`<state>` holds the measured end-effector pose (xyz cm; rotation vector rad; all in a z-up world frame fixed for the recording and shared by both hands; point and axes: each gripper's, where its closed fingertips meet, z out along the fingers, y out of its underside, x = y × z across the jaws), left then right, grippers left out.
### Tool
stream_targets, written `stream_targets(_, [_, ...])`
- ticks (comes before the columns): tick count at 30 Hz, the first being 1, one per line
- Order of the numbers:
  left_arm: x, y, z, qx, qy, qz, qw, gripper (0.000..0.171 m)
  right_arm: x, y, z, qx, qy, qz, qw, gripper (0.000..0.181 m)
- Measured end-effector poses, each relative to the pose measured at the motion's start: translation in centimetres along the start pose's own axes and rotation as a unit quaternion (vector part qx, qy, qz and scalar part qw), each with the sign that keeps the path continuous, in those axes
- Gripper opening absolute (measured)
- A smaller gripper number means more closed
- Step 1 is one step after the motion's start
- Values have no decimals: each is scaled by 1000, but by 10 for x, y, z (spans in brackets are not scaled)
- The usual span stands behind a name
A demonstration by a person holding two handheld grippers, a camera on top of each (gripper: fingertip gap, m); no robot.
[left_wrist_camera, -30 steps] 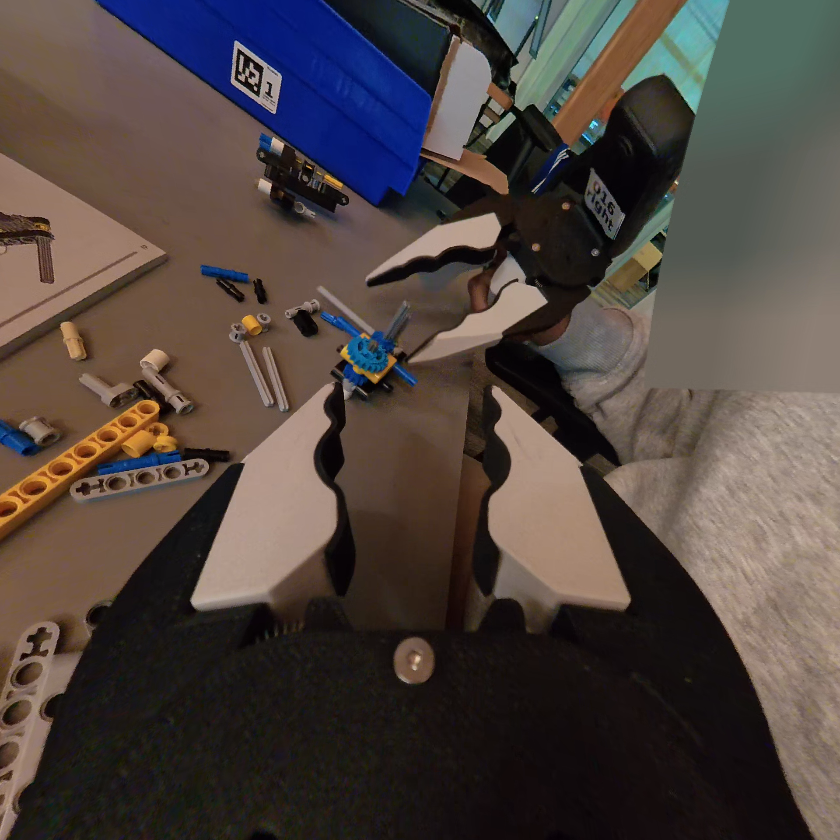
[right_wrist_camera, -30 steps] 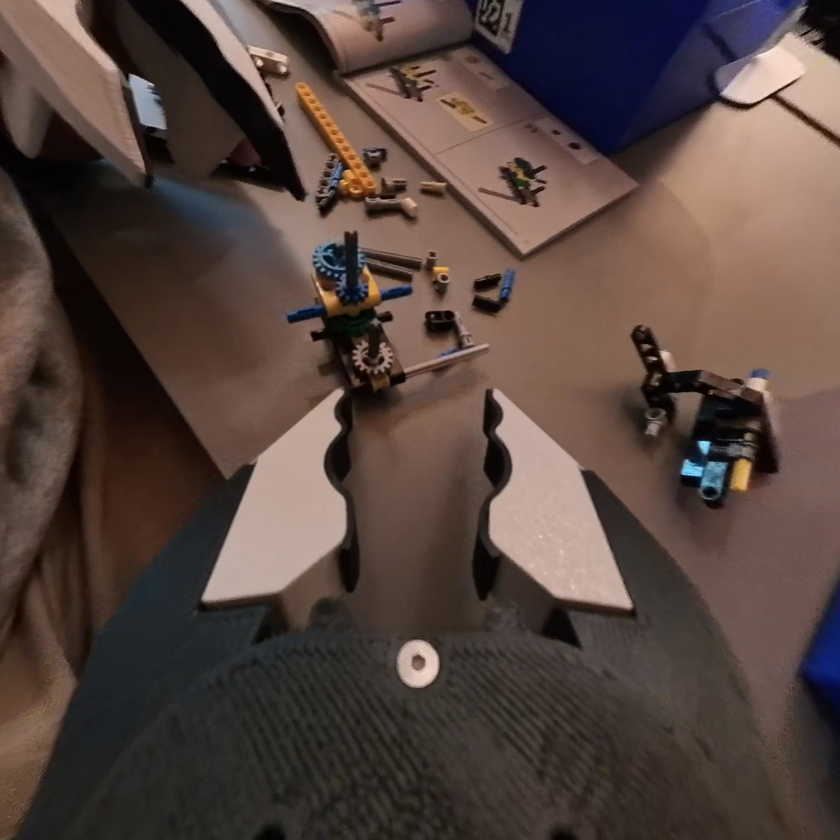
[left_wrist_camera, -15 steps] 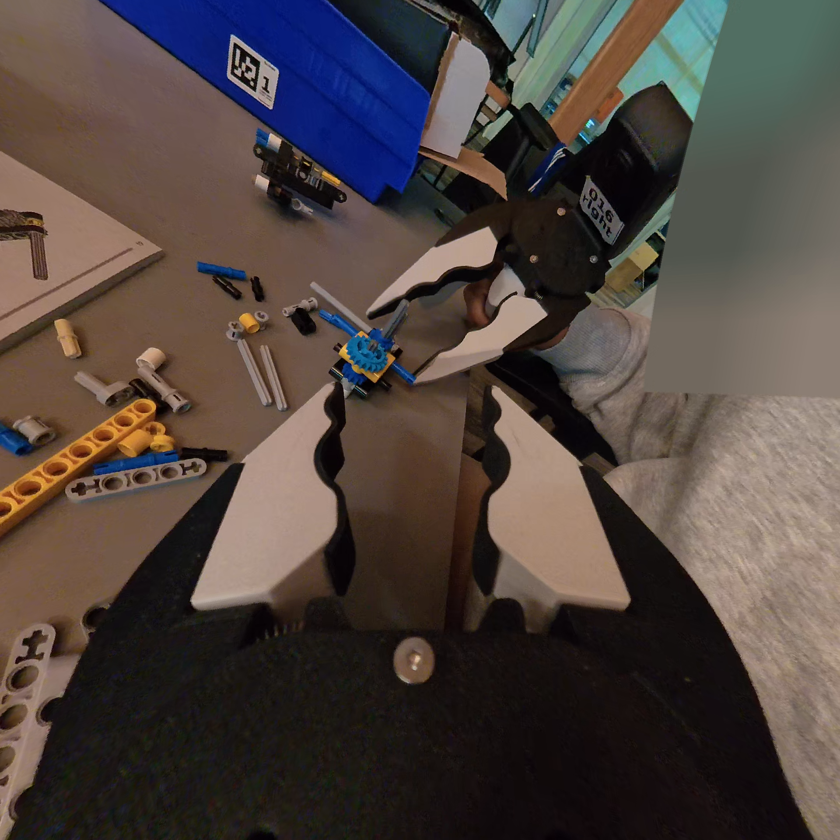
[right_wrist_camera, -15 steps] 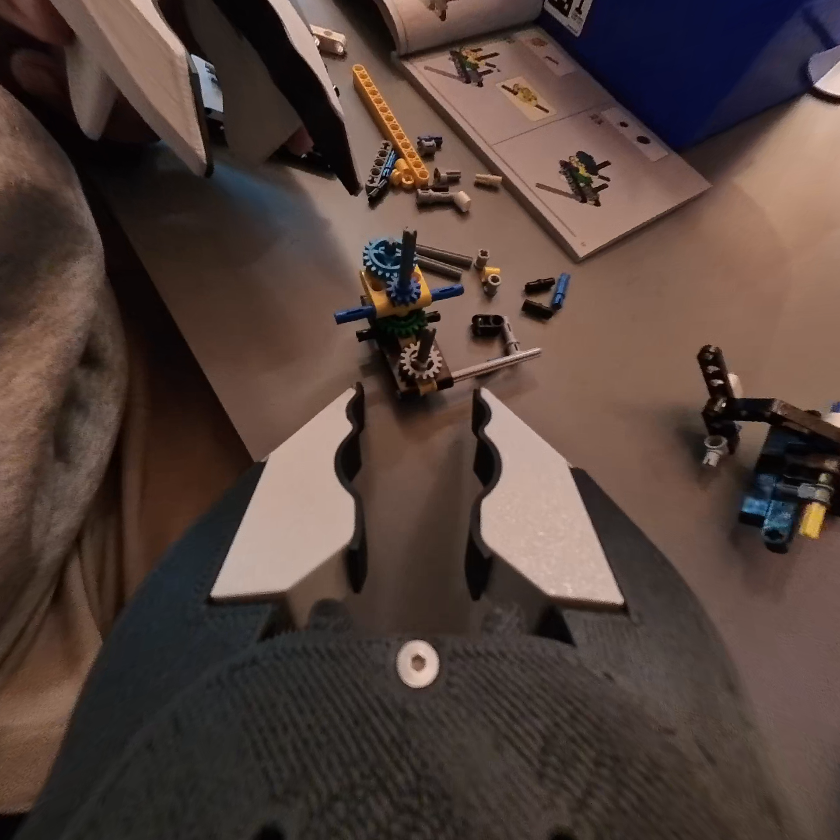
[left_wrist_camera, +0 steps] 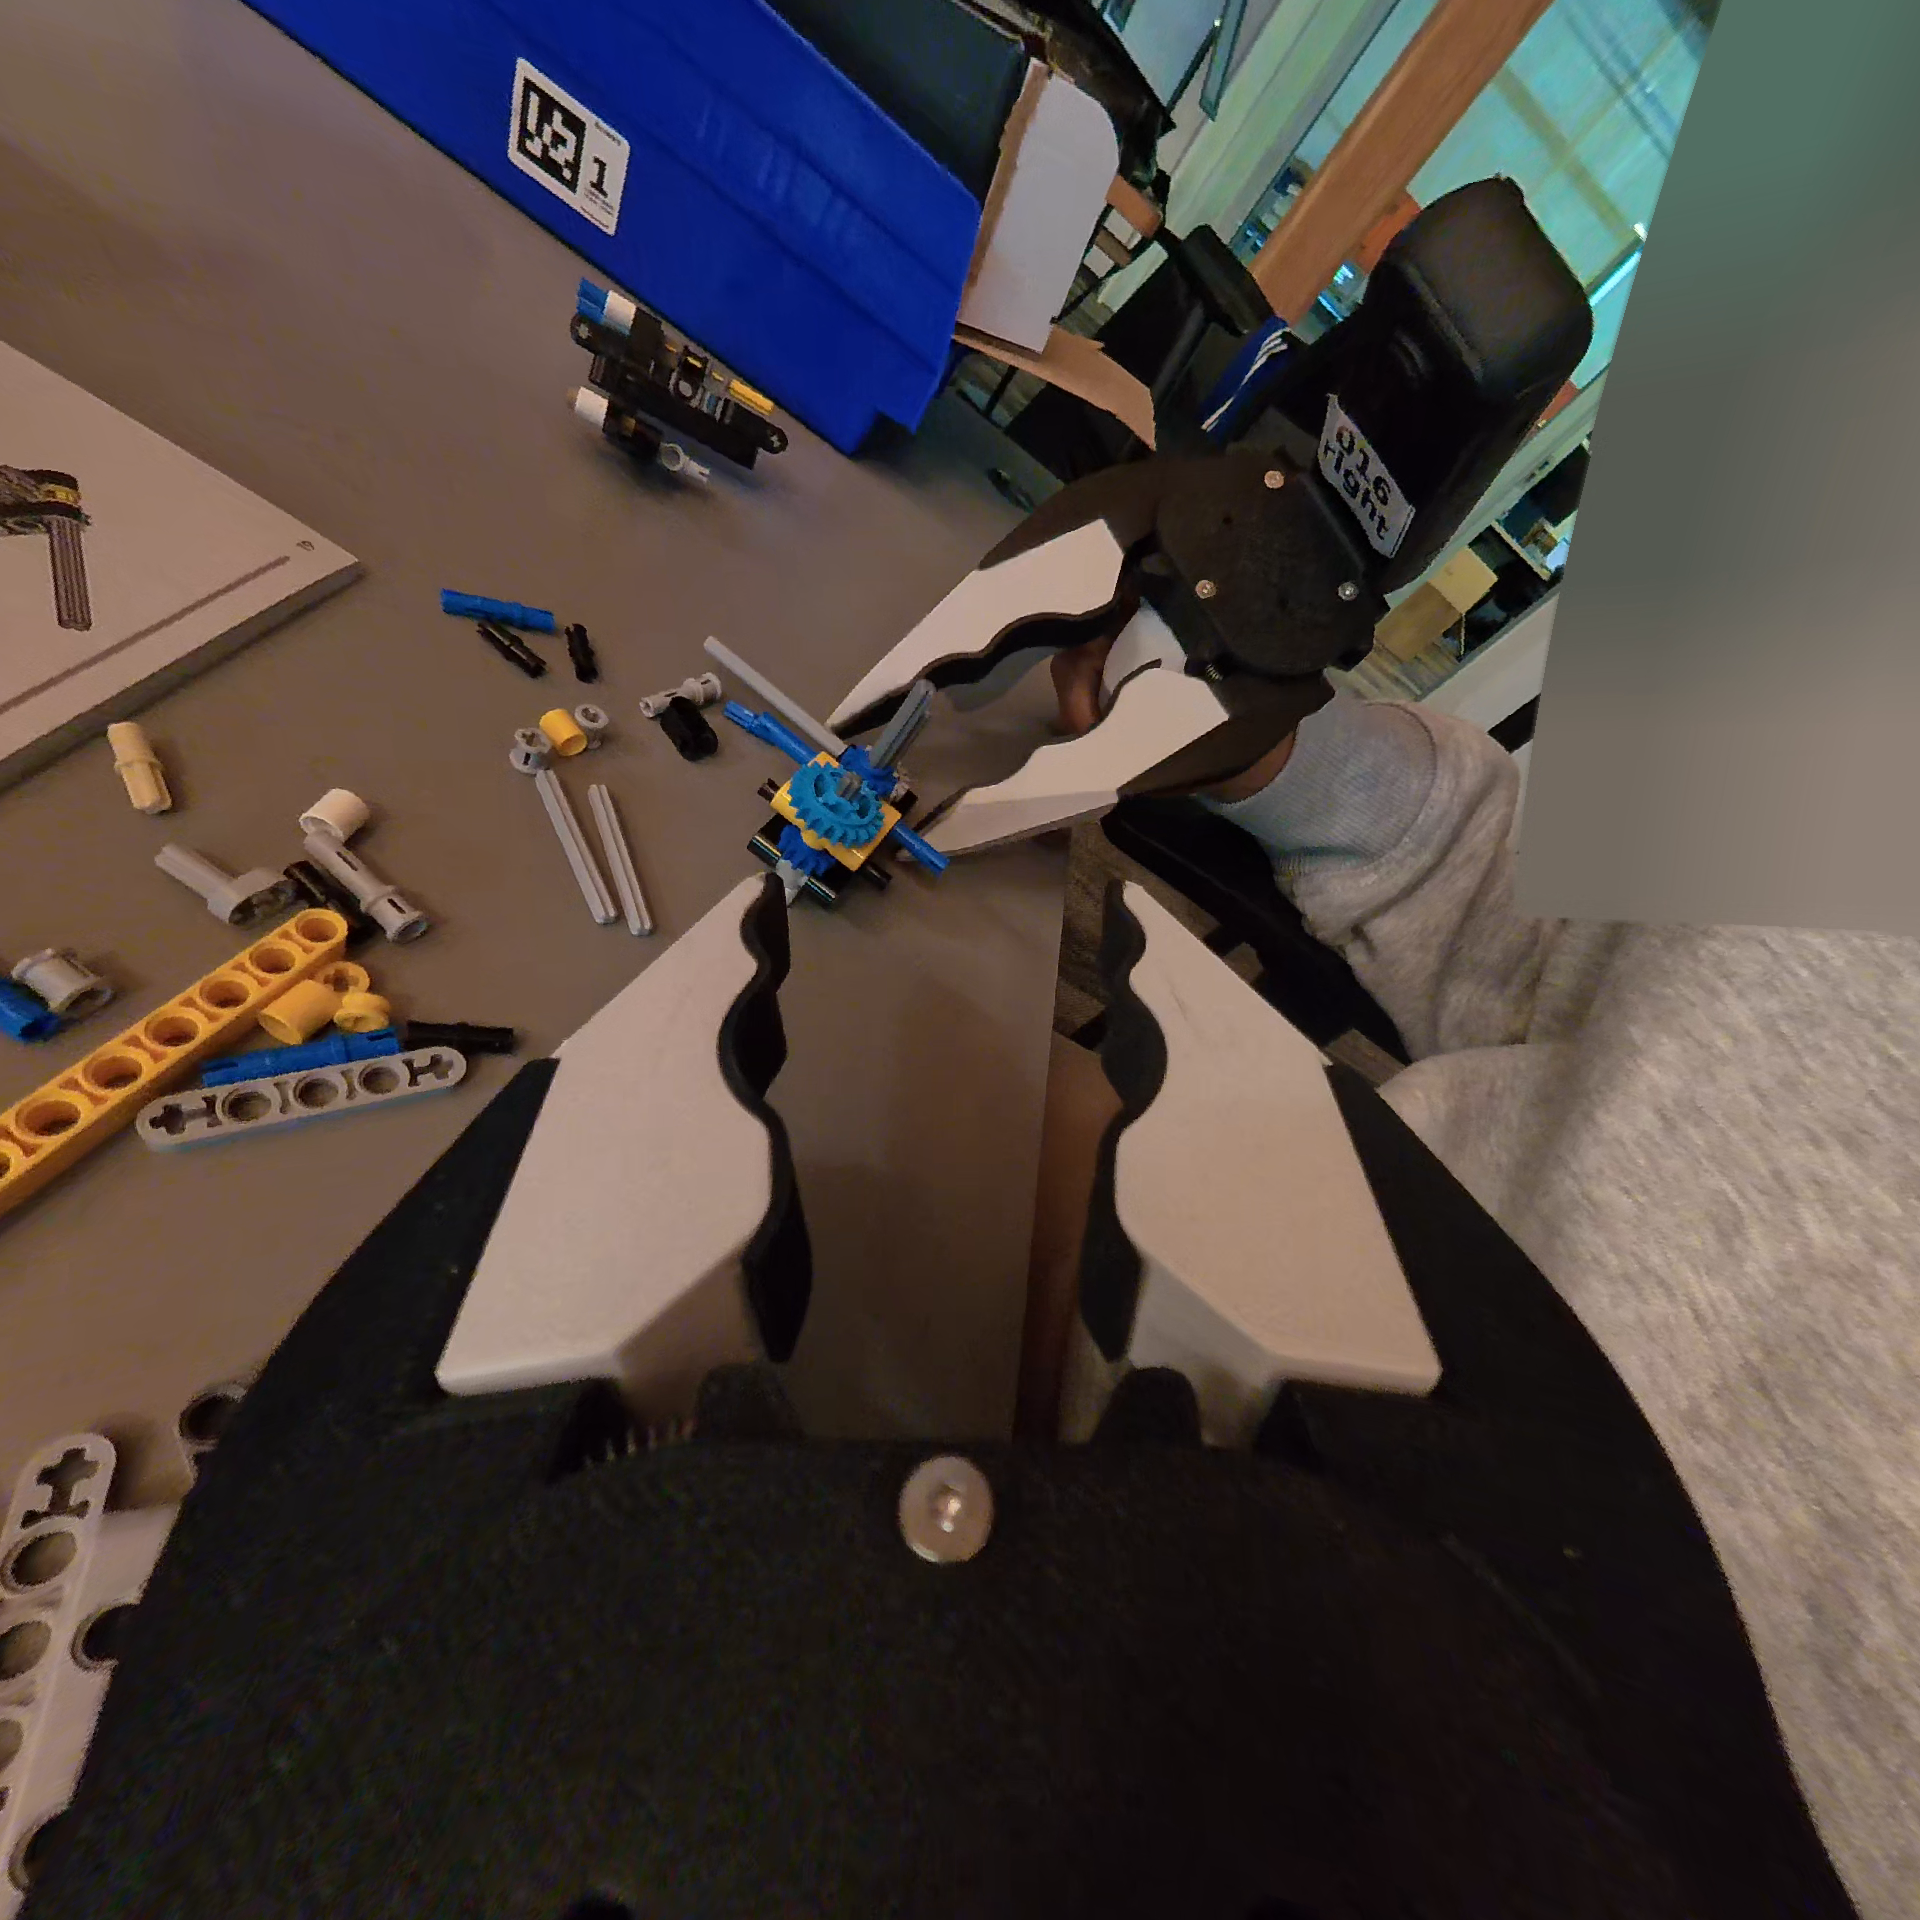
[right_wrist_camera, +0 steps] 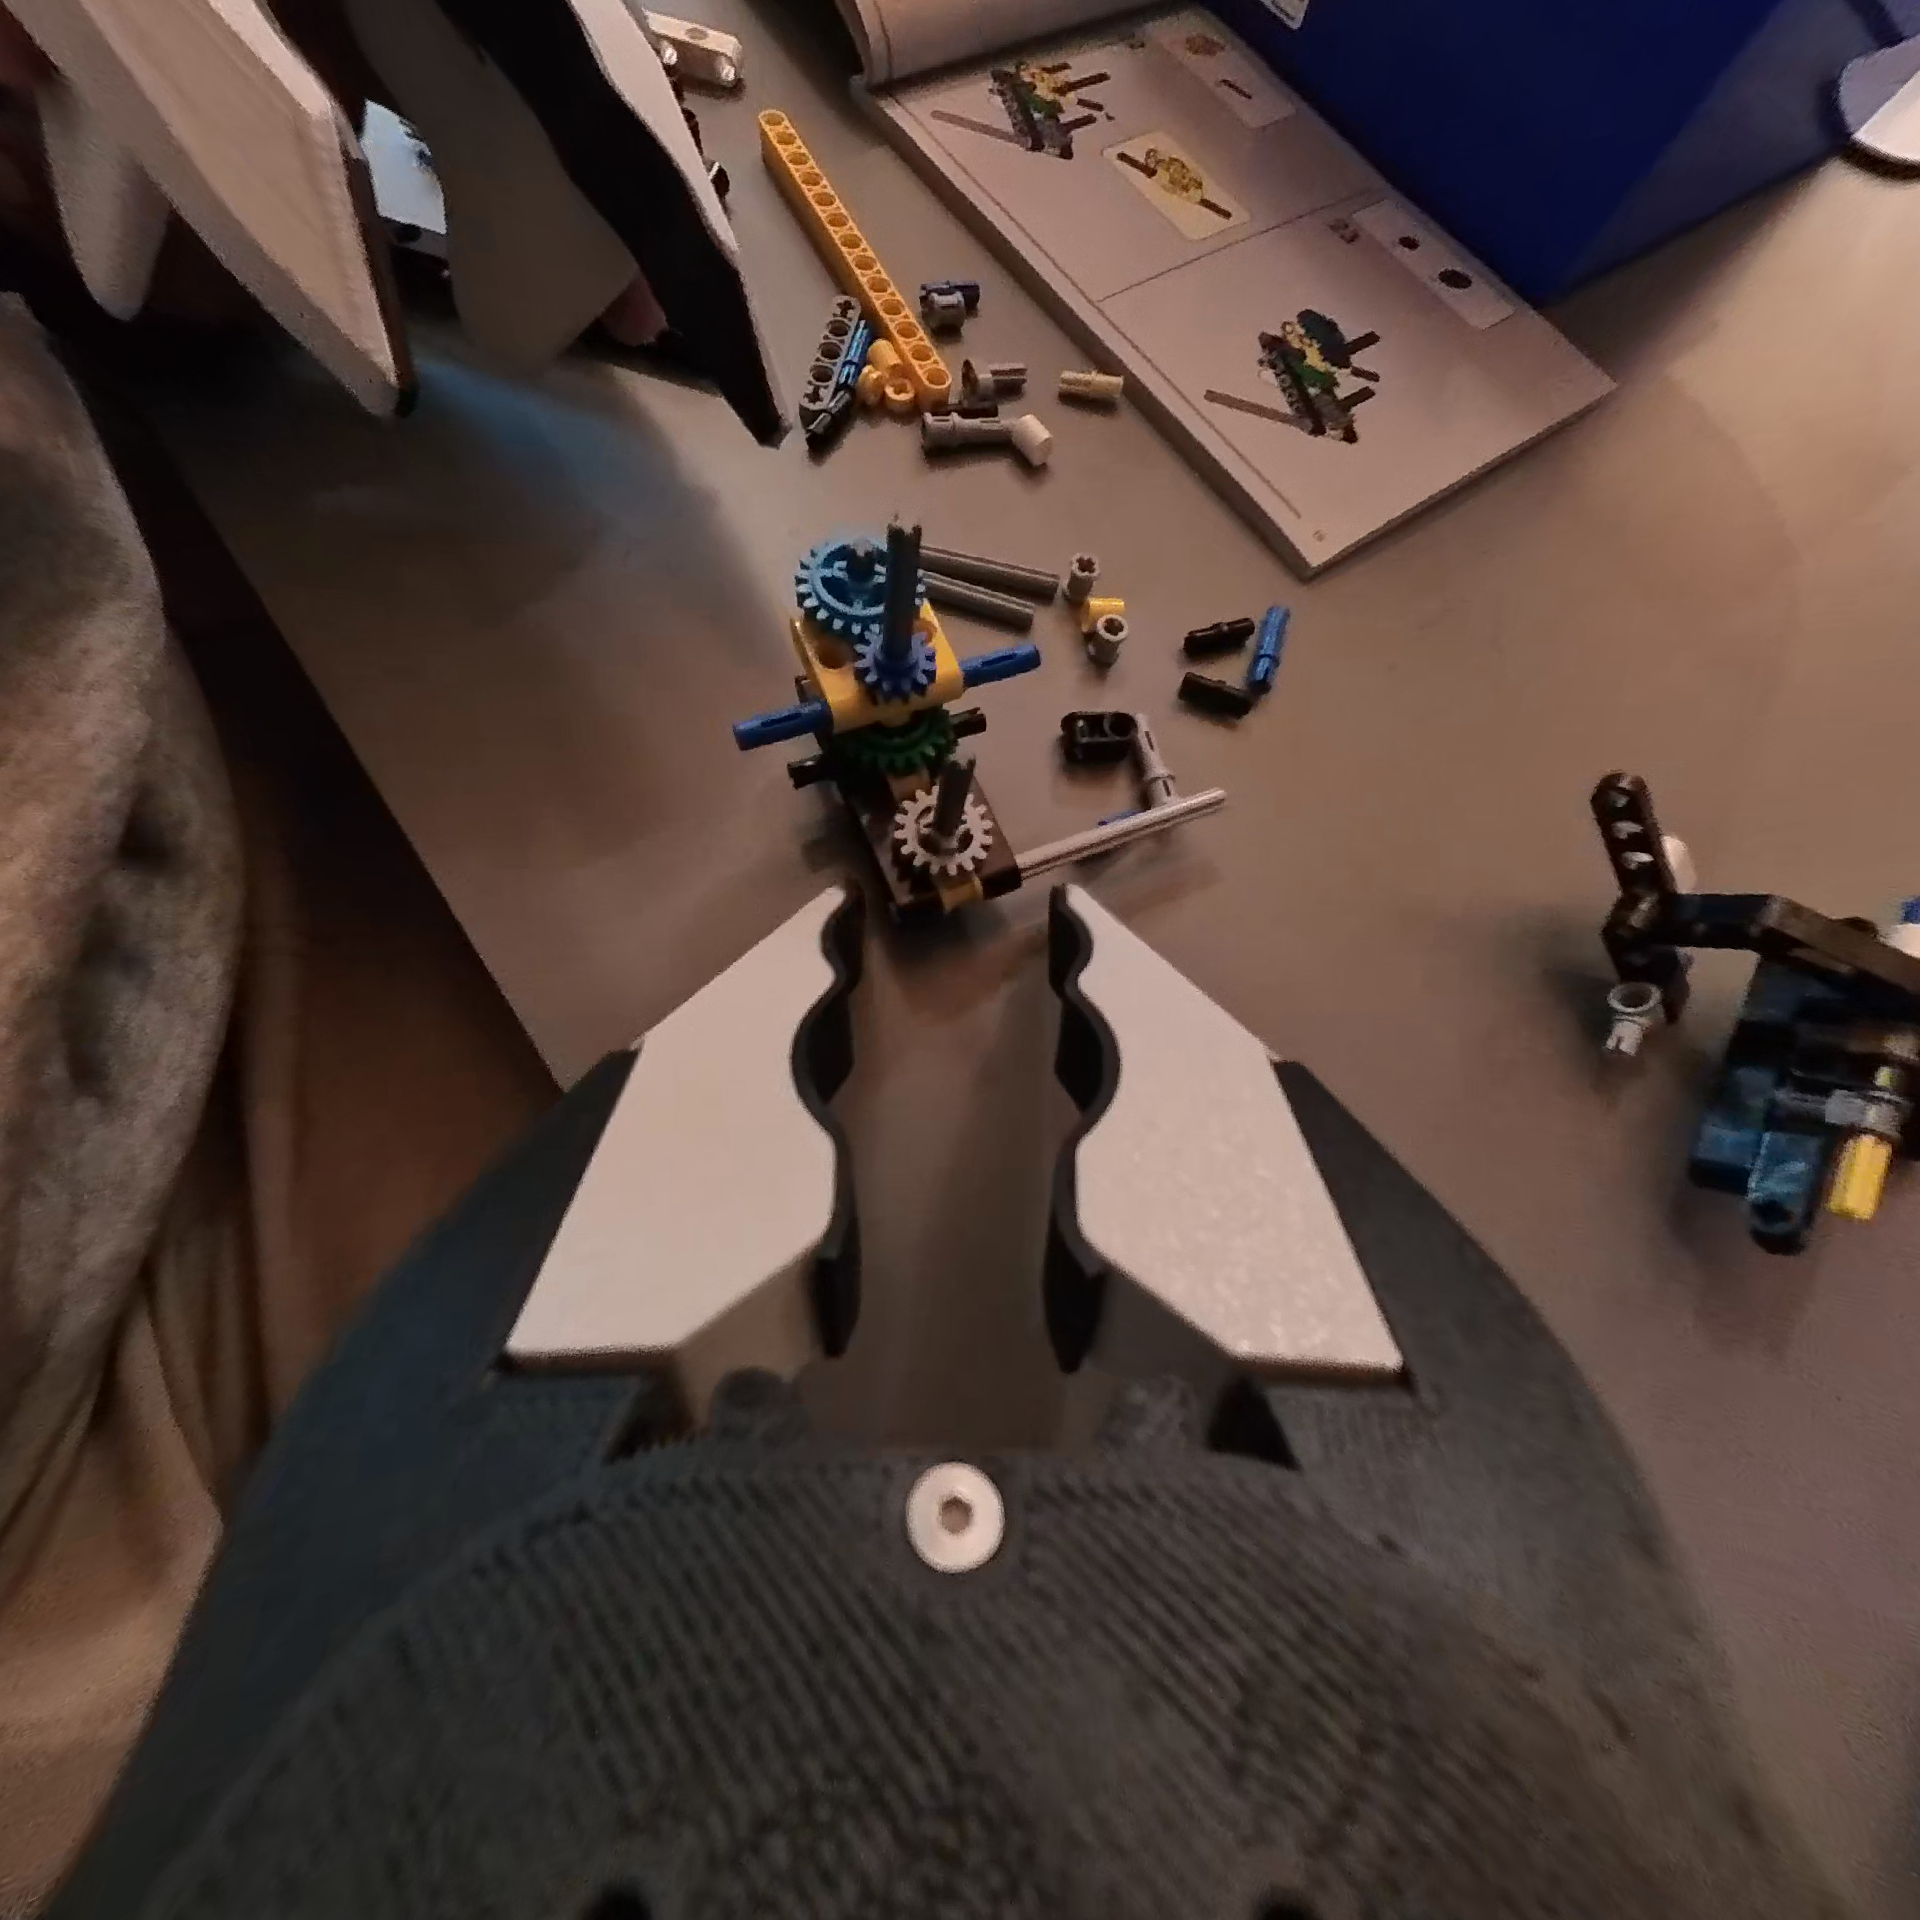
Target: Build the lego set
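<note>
A small gear assembly [left_wrist_camera: 836, 816] with blue gears, a yellow block and dark axles stands near the table's front edge; it also shows in the right wrist view [right_wrist_camera: 894, 717]. My right gripper [right_wrist_camera: 956, 904] is open and empty, its tips just short of the assembly's near end. In the left wrist view the right gripper [left_wrist_camera: 894, 769] reaches the assembly from the right with open jaws. My left gripper [left_wrist_camera: 940, 899] is open and empty, just short of the assembly. A second black and blue sub-assembly [right_wrist_camera: 1787, 1039] sits apart on the table [left_wrist_camera: 312, 343].
Loose parts lie left of the assembly: a long yellow beam [left_wrist_camera: 156, 1060], a grey beam [left_wrist_camera: 301, 1096], grey axles [left_wrist_camera: 592, 857], pins. An instruction booklet [right_wrist_camera: 1247, 281] lies open beside a blue bin [left_wrist_camera: 665, 177]. The table edge [left_wrist_camera: 1049, 1091] and a person's grey sleeve [left_wrist_camera: 1662, 1195] are at right. My hands' fingertips stand some 9 centimeters from each other.
My right gripper has moved in toward the gear assembly and its jaws have narrowed a little. My left gripper has barely moved.
</note>
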<state>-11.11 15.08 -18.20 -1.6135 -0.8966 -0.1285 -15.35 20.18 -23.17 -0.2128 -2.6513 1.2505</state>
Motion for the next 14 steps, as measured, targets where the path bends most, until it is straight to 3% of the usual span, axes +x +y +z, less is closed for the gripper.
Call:
stream_targets(4, [0, 0, 0, -1, 0, 0, 1000, 59, -1, 0, 2, -3, 0, -4, 1000, 27])
stream_targets(14, [0, 0, 0, 0, 1, -1, 1000, 59, -11, -2, 2, 0, -24, -19, 1000, 25])
